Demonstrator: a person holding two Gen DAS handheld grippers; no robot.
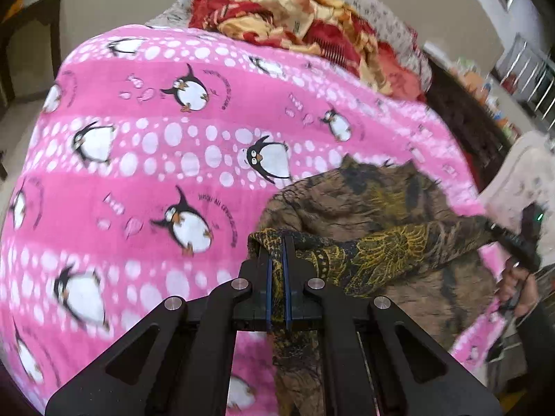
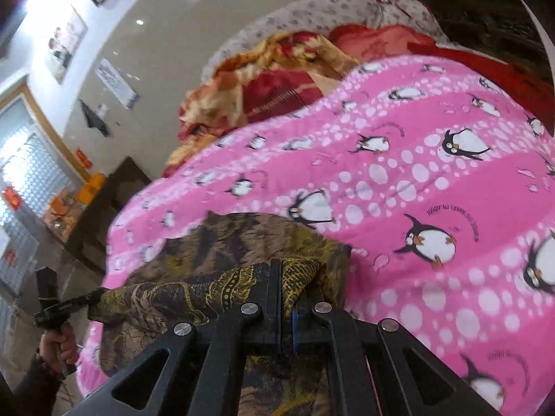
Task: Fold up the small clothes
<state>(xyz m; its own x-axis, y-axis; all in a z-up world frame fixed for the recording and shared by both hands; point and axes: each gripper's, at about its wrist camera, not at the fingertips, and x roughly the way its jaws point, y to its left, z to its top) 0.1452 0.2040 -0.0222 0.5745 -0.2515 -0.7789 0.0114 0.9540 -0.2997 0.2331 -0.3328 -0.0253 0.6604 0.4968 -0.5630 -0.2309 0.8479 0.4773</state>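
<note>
We see a brown-and-gold patterned garment (image 1: pixel 364 204) lying on a pink penguin-print blanket (image 1: pixel 145 159) — its near edge lifted and stretched between the two tools. The left gripper (image 1: pixel 276 242) has its jaws closed on one corner of that edge, cloth hanging down between the blue pads (image 1: pixel 269 291). The right gripper (image 2: pixel 282 267) is likewise clamped on the opposite corner. In each wrist view the other gripper appears at the far end of the taut edge. A red-and-orange floral blanket (image 1: pixel 288 10) is heaped behind.
</note>
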